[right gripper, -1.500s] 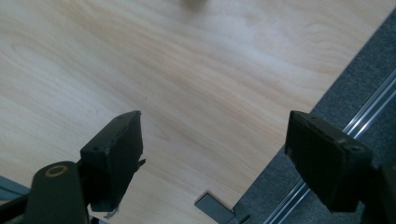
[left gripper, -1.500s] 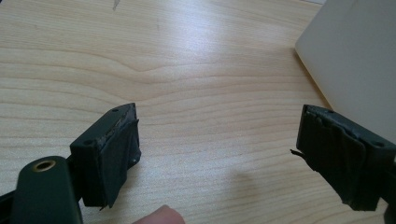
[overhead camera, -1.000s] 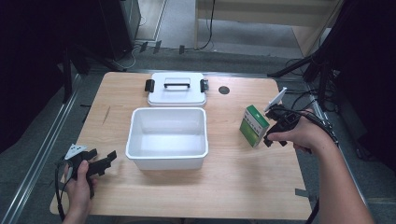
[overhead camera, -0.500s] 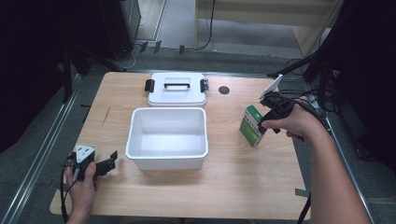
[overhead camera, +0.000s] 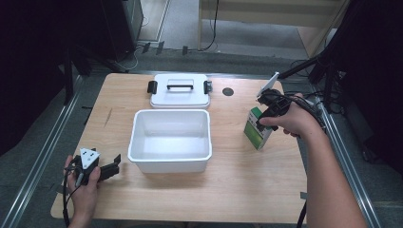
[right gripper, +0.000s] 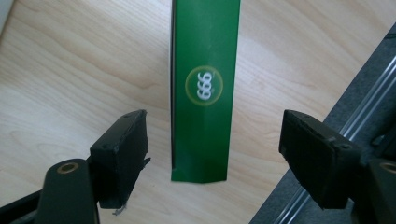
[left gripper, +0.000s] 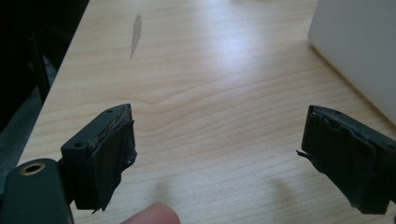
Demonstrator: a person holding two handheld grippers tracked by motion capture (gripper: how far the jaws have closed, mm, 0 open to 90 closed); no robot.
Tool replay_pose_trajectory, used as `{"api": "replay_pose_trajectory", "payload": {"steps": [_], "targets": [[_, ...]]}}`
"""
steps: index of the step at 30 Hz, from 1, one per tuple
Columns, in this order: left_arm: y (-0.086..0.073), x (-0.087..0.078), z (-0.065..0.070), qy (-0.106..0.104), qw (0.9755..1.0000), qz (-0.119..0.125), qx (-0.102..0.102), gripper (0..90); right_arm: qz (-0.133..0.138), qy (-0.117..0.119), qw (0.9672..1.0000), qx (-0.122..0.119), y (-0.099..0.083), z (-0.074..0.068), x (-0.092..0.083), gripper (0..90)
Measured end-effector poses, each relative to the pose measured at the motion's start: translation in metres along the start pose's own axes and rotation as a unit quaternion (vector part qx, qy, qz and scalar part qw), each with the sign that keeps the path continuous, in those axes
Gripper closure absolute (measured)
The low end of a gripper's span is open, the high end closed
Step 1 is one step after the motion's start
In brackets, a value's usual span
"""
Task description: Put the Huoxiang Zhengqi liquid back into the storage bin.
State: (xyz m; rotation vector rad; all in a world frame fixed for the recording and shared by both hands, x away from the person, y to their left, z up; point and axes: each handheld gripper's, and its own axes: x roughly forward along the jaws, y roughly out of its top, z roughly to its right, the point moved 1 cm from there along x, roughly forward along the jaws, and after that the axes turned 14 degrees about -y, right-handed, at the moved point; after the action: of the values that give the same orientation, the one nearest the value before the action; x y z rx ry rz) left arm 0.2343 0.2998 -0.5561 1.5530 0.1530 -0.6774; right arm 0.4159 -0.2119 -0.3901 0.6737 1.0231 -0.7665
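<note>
We find the right tongs [right gripper: 212,154] open astride the upright green box [right gripper: 201,88]; the left tongs [left gripper: 215,158] open above bare surface [left gripper: 210,93].

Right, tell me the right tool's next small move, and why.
Probably close on the green box. The right tool is open with the box standing between its jaws, untouched, and the white bin sits open nearby.
</note>
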Motion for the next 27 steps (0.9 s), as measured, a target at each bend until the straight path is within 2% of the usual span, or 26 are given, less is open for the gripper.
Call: {"api": "replay_pose_trajectory", "payload": {"steps": [3, 6, 9, 10, 11, 13, 14, 18, 20, 22, 23, 27], "targets": [[0.000, -0.001, 0.001, 0.008, 0.9998, 0.011, 0.013, 10.6, 0.006, -0.009, 0.9999, -0.003, 0.005, -0.001, 0.002, 24.5], [0.000, -0.002, 0.001, 0.007, 0.9998, 0.014, 0.015, 10.6, 0.016, -0.017, 0.9997, 0.003, 0.009, -0.001, 0.002, 28.4], [-0.001, -0.003, -0.002, -0.004, 0.9997, 0.023, 0.004, 10.6, 0.014, -0.006, 0.9999, 0.003, 0.012, -0.001, 0.005, 33.2], [-0.001, -0.004, -0.005, -0.029, 0.9988, 0.040, -0.004, 10.5, 0.010, -0.001, 0.9999, 0.002, 0.012, -0.002, 0.007, 33.6], [-0.001, -0.004, -0.005, -0.029, 0.9988, 0.040, -0.004, 10.3, 0.007, 0.003, 1.0000, 0.000, 0.013, -0.003, 0.009, 34.0], [-0.001, -0.004, -0.005, -0.050, 0.9979, 0.041, 0.001, 9.6, 0.003, 0.010, 0.9999, -0.001, 0.015, -0.004, 0.012, 36.6], [-0.001, -0.004, -0.005, -0.052, 0.9978, 0.041, 0.003, 9.7, 0.005, 0.011, 0.9999, -0.003, 0.015, -0.004, 0.013, 37.5], [0.000, -0.003, -0.003, -0.047, 0.9981, 0.039, 0.008, 9.7, 0.002, 0.022, 0.9997, 0.010, 0.018, -0.006, 0.020, 39.9], [0.000, -0.003, -0.003, -0.046, 0.9983, 0.036, 0.008, 9.7, 0.003, 0.021, 0.9998, 0.006, 0.019, -0.007, 0.023, 45.4], [0.000, -0.003, -0.004, -0.045, 0.9983, 0.037, -0.001, 9.6, 0.003, 0.023, 0.9997, 0.006, 0.019, -0.007, 0.025, 52.6], [0.000, -0.003, -0.005, -0.045, 0.9982, 0.038, -0.004, 9.6, 0.003, 0.023, 0.9997, 0.006, 0.019, -0.007, 0.025, 52.6], [0.000, -0.003, -0.006, -0.047, 0.9981, 0.038, -0.011, 9.6, 0.010, 0.039, 0.9991, 0.015, 0.018, -0.003, 0.020, 62.4]]}}
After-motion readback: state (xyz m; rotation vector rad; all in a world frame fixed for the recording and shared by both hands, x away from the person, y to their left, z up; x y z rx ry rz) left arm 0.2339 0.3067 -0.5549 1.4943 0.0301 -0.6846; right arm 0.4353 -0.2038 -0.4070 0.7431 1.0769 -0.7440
